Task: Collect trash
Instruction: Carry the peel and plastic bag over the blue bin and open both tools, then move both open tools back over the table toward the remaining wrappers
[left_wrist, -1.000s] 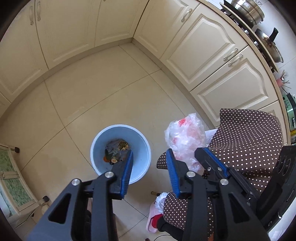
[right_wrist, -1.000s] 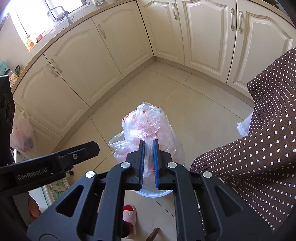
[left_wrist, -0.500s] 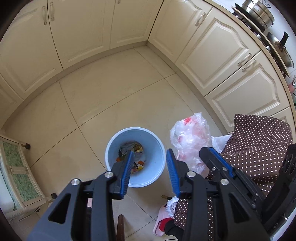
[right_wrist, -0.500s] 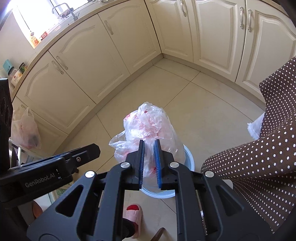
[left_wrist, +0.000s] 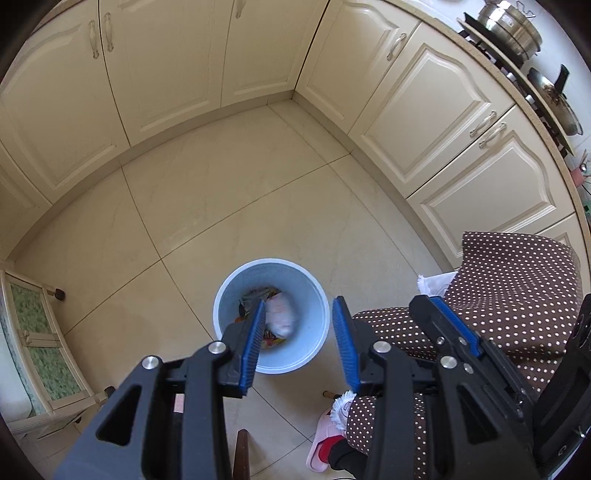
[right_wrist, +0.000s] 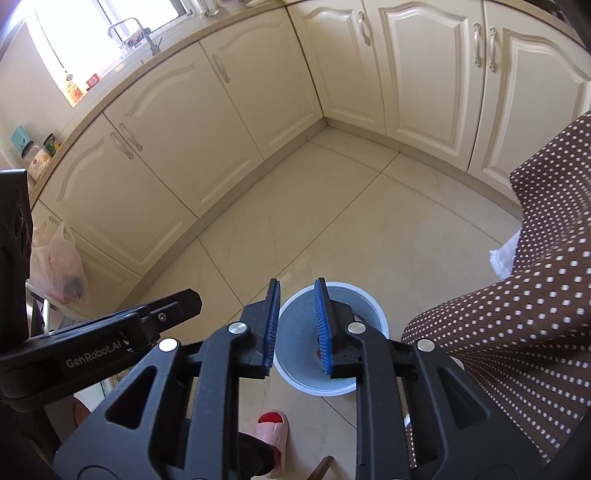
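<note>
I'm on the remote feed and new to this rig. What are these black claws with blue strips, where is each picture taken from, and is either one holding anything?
No robot arm here: a person carries two handheld grippers, each with a fisheye camera looking along its fingers. The left wrist view shows the left gripper, open and empty, above a blue bin on the tiled floor. A plastic bag lies inside the bin on other rubbish. The right wrist view shows the right gripper over the same bin; its jaws are opening with nothing between them. The polka-dot fabric is the person's clothing.

"GenRobot.AI" printed white on left gripper (right_wrist: 110, 325) body.
</note>
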